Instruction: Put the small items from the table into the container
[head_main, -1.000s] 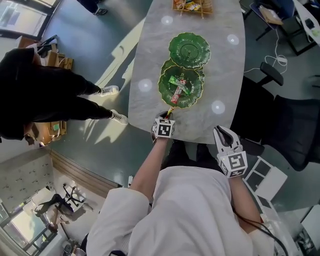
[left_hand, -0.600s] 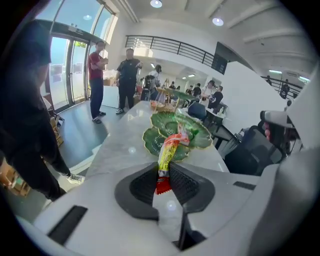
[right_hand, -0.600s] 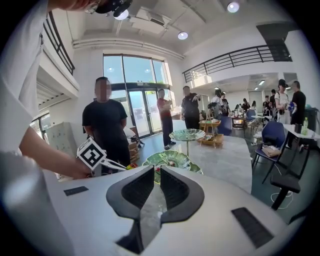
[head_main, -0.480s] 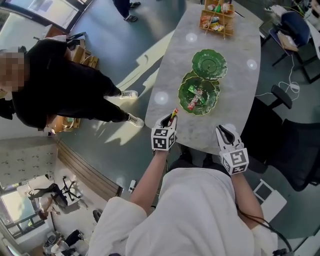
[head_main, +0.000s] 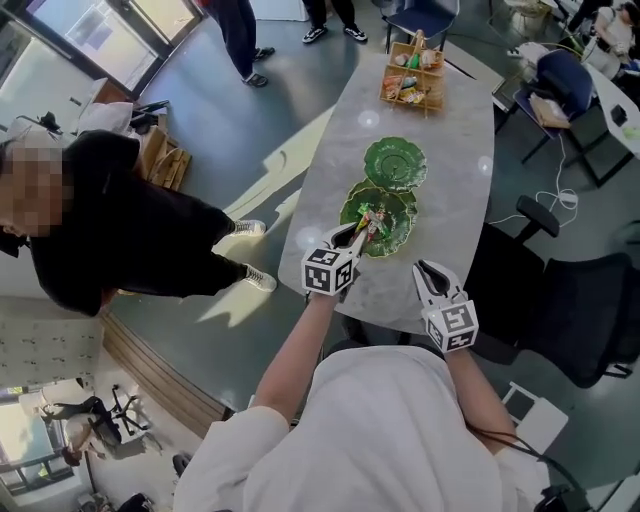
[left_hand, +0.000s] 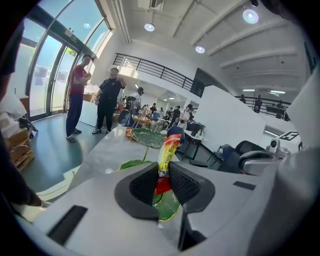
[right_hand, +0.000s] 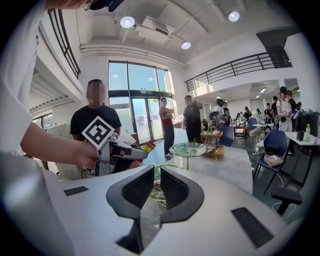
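A long yellow-and-red snack packet (left_hand: 167, 150) stands between the jaws of my left gripper (left_hand: 161, 168), which is shut on it. In the head view that left gripper (head_main: 356, 238) hangs over the near edge of a green leaf-shaped plate (head_main: 392, 235) that holds several wrapped snacks (head_main: 372, 218). The same plate (left_hand: 169, 206) shows just beneath the jaws. My right gripper (head_main: 428, 274) hovers over the table's near edge, to the right of the plate. Its jaws (right_hand: 157, 172) stand a little apart with nothing between them. From there the left gripper (right_hand: 131, 154) and its packet (right_hand: 147, 146) show to the left.
A second green plate (head_main: 395, 163) lies bare just beyond the first. A wooden basket (head_main: 412, 75) of snacks sits at the table's far end. A person in black (head_main: 110, 240) stands left of the grey marble table (head_main: 330, 170). Dark chairs (head_main: 560, 300) stand at the right.
My left gripper has risen from the table's near edge with the packet and now hangs over the near plate. The right gripper has shifted slightly up and left.
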